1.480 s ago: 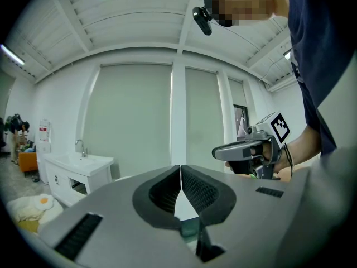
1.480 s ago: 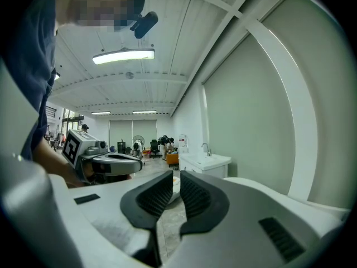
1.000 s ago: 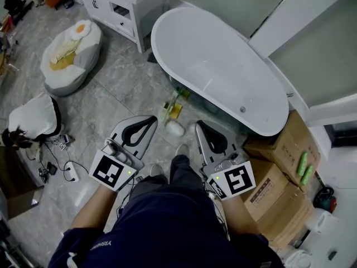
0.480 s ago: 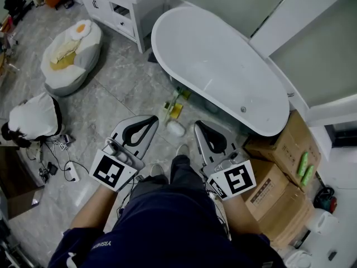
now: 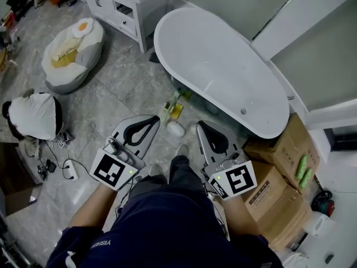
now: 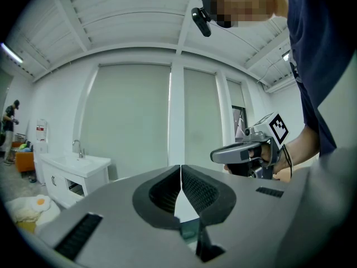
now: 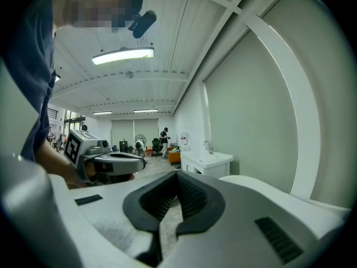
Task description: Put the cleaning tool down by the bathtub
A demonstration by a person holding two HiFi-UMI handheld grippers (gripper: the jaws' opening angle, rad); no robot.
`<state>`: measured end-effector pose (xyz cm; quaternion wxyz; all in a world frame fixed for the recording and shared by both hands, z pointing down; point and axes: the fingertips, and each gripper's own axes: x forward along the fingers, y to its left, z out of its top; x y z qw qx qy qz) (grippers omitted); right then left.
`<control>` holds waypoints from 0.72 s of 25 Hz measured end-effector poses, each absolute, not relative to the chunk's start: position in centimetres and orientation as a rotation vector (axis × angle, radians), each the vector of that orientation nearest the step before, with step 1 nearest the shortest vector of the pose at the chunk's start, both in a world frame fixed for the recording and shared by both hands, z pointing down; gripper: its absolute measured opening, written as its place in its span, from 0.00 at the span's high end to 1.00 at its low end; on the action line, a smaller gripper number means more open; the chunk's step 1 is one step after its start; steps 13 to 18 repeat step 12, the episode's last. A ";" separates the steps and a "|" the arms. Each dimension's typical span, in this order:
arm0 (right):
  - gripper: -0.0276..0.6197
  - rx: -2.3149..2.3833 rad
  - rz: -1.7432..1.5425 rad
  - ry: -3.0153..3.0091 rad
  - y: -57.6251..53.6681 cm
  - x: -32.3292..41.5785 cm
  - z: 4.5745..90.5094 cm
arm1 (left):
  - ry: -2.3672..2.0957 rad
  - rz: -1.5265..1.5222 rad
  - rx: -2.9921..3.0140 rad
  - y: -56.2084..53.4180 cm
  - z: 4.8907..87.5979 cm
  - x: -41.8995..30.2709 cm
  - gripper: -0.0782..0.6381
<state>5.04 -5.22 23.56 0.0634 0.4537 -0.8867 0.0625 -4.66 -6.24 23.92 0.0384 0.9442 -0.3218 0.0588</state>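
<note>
We hold both claws out in front of us above the grey tiled floor (image 5: 128,88), and neither carries anything. The left claw (image 5: 154,118) has its jaws pressed together — in the left gripper view the ribbed pads meet at the tips with nothing between them. The right claw (image 5: 198,125) is closed too, its pads touching at the front and empty.

The cleaning tool (image 5: 174,111) lies on the floor just beside the foot of the white bathtub (image 5: 206,54). It is ahead of the two claws, roughly between their tips, and apart from both. Its body is yellow and green, and a white rounded piece (image 5: 175,129) sits at its near end — we cannot tell whether the two are joined.

Cardboard boxes (image 5: 281,161) stand to the right of the right claw, near the tub's end. A white cabinet (image 5: 131,4) stands beyond the tub's far end, with a cushion (image 5: 72,46) printed like a fried egg near it. A person (image 5: 33,116) crouches at the left edge of the head view.
</note>
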 end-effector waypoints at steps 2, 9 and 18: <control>0.95 1.368 0.191 -2.676 -5.1 4.9 23.7 | -0.990 0.180 2.892 -6.2 24.0 -4.8 0.85; 0.95 1.364 0.203 -2.667 -5.0 4.6 24.2 | -0.989 0.177 2.885 -6.2 24.3 -5.1 0.85; 0.95 1.363 0.201 -2.665 -5.0 4.3 24.2 | -0.986 0.178 2.886 -6.1 24.4 -5.3 0.85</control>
